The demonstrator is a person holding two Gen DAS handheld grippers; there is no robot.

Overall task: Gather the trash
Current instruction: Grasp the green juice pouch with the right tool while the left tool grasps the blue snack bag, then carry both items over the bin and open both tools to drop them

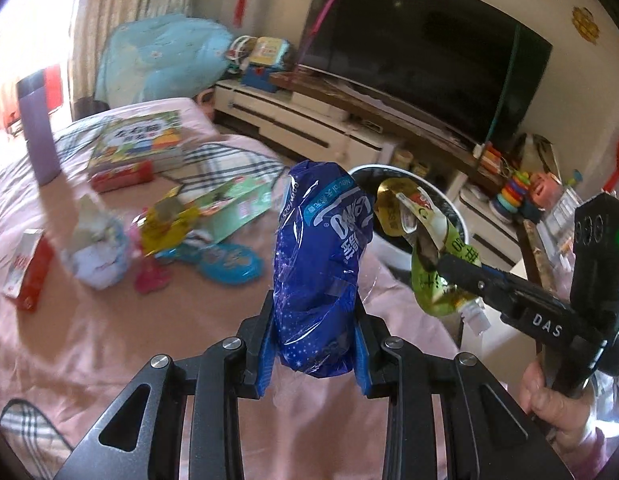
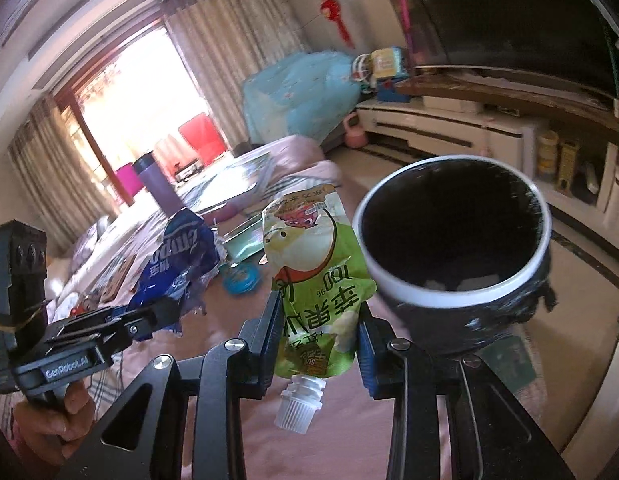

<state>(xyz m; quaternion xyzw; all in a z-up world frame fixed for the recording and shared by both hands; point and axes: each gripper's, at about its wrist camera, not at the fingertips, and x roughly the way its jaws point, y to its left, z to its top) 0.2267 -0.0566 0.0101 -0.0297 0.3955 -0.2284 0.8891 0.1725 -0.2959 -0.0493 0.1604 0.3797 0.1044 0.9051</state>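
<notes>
My left gripper [image 1: 313, 308] is shut on a crumpled blue plastic wrapper [image 1: 321, 256] and holds it above the pink bed. My right gripper [image 2: 319, 312] is shut on a green juice pouch [image 2: 321, 280] with a white spout cap, held upside down. The pouch [image 1: 429, 248] also shows in the left wrist view, close to the bin [image 1: 433, 196]. The round bin [image 2: 453, 240] has a white rim and dark inside, just right of the pouch. The blue wrapper [image 2: 181, 260] in the left gripper [image 2: 149, 316] sits left of the pouch. More trash lies on the bed: crumpled tissue [image 1: 97, 252], a yellow wrapper [image 1: 169, 224].
On the pink bed [image 1: 109, 340] lie a red and white box [image 1: 29, 272], a green carton [image 1: 237, 208], a blue round lid [image 1: 229, 264], a book [image 1: 137, 144] and a purple cup [image 1: 39, 128]. A TV [image 1: 421, 40] stands on a white cabinet [image 1: 293, 120] behind the bin.
</notes>
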